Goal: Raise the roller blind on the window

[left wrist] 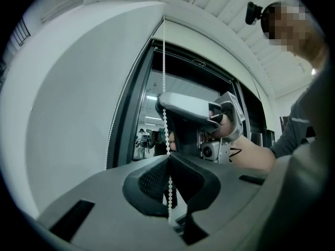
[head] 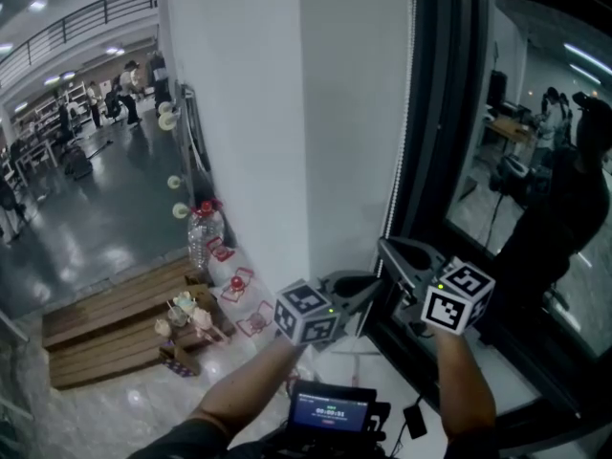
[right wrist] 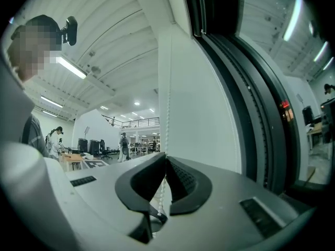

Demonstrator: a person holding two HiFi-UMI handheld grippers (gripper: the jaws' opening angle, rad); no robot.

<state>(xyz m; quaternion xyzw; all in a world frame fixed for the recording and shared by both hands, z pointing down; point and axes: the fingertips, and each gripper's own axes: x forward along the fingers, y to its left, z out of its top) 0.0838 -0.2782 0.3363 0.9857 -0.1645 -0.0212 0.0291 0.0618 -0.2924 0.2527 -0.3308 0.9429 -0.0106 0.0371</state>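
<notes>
The bead chain (head: 399, 151) of the blind is seen hanging straight down along the right edge of a white panel (head: 287, 113), just beside the dark window frame (head: 435, 113). Both grippers are clenched on this chain.

In the left gripper view, the left gripper (left wrist: 168, 158) is shown with its jaws pressed together at the tips. The chain (left wrist: 164, 61) is pinched between them and comes out again in the hollow behind the pads.

In the right gripper view, the right gripper (right wrist: 165, 158) is closed on the chain (right wrist: 167, 88) in the same way. The beads are caught at the tips and a short length is left dangling below.

The right gripper (left wrist: 166, 106) is placed higher on the chain than the left. In the head view, the left gripper (head: 381, 287) and right gripper (head: 384, 247) are held close together at the frame.
</notes>
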